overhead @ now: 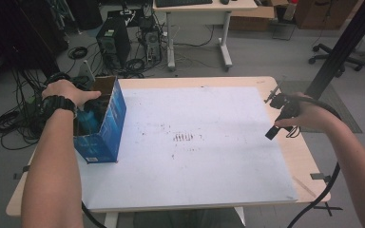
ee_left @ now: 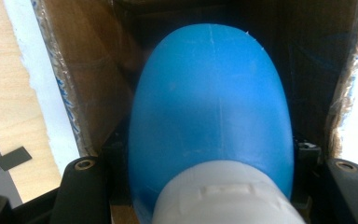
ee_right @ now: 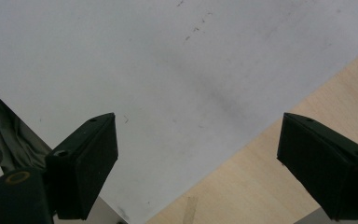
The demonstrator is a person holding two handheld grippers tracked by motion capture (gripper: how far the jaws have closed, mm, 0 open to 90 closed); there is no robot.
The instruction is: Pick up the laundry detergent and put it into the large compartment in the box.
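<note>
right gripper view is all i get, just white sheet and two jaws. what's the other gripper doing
Observer: The left gripper is shut on a blue bottle with a white cap.
Operator: where's that bottle
Observer: Inside the blue cardboard box, which stands open-topped near the table's left edge.
Operator: and where's my gripper on the table
Observer: The right gripper is over the right edge of the white sheet, jaws open with nothing between them.
</note>
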